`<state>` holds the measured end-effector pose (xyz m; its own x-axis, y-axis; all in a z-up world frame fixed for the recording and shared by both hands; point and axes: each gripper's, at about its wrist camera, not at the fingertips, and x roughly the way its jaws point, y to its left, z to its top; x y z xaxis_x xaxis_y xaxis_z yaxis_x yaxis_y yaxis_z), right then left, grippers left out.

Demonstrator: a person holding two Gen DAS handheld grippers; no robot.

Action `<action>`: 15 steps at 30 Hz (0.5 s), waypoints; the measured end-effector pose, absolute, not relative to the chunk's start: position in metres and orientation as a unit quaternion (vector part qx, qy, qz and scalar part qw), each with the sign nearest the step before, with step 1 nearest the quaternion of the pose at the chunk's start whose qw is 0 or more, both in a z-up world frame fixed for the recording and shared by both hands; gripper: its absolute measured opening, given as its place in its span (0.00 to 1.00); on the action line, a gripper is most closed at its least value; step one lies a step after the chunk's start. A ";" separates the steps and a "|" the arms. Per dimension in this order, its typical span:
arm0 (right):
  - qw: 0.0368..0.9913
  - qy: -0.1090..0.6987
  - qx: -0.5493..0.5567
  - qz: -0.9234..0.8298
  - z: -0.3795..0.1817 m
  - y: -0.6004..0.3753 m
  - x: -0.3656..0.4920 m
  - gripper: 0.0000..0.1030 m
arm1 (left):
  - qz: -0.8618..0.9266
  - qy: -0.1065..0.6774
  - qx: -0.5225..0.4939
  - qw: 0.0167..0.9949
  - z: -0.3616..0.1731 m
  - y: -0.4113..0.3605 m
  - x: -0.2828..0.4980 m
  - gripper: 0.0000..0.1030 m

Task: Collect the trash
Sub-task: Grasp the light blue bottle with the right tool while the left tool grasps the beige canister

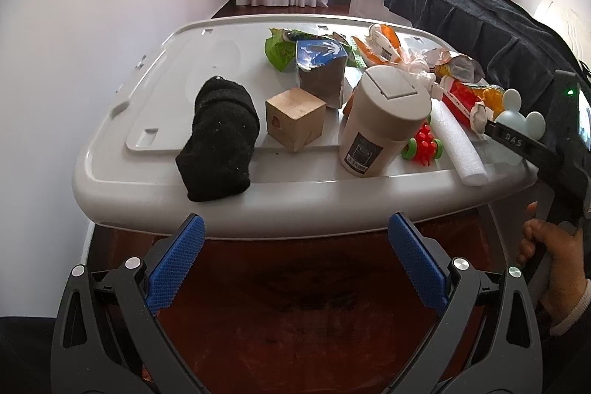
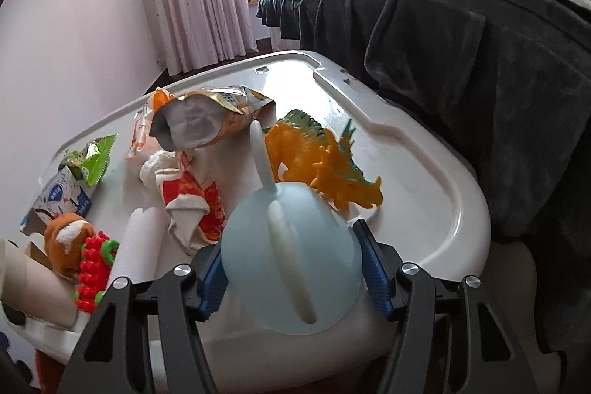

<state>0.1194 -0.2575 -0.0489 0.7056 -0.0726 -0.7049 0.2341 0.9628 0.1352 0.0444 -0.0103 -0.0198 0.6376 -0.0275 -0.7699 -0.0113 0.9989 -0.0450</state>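
Right tool (image 2: 291, 268) gripping pale-blue toy (image 2: 291, 261), cluttered grey lid (image 2: 424, 172), curtained bedroom

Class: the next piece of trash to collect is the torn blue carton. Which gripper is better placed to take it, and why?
Left. The left gripper is open and empty, facing the torn blue carton. The right gripper is shut on a pale blue dustpan, so it cannot grasp.
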 end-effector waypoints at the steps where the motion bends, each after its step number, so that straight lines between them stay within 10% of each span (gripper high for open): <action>1: 0.916 0.376 0.114 -0.083 -0.046 -0.259 0.116 0.59 | -0.005 0.425 -0.024 0.905 -0.021 -0.011 0.045 0.95; 15: 0.930 0.330 0.162 -0.008 0.023 -0.261 0.053 0.59 | 0.000 0.371 -0.002 0.929 -0.022 -0.067 0.082 0.94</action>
